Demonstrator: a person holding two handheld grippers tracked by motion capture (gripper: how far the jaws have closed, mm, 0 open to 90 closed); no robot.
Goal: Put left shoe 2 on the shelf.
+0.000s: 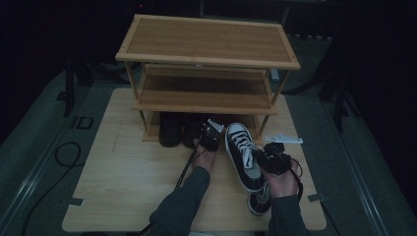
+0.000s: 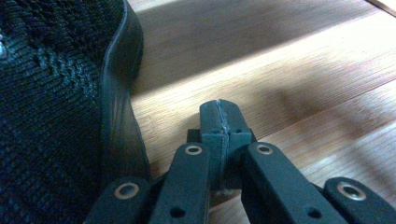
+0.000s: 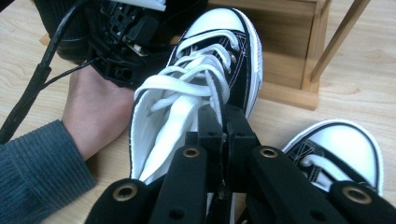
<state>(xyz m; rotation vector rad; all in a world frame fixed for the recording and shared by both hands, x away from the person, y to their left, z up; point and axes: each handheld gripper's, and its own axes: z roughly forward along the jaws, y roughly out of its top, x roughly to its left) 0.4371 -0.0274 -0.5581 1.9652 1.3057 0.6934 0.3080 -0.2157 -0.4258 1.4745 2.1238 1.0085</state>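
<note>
Sneaker (image 1: 242,155) on table (image 1: 128,172) before shoe rack (image 1: 206,64) — light, canvas soft, sole stiff. Right gripper (image 3: 223,122) pinching its collar edge — best hold. Left gripper (image 2: 220,122) pressed together, empty, beside dark shoe (image 2: 51,102).

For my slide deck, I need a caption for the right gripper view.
Right gripper shut on a black-and-white sneaker's collar, its mate beside it, rack ahead.
</note>
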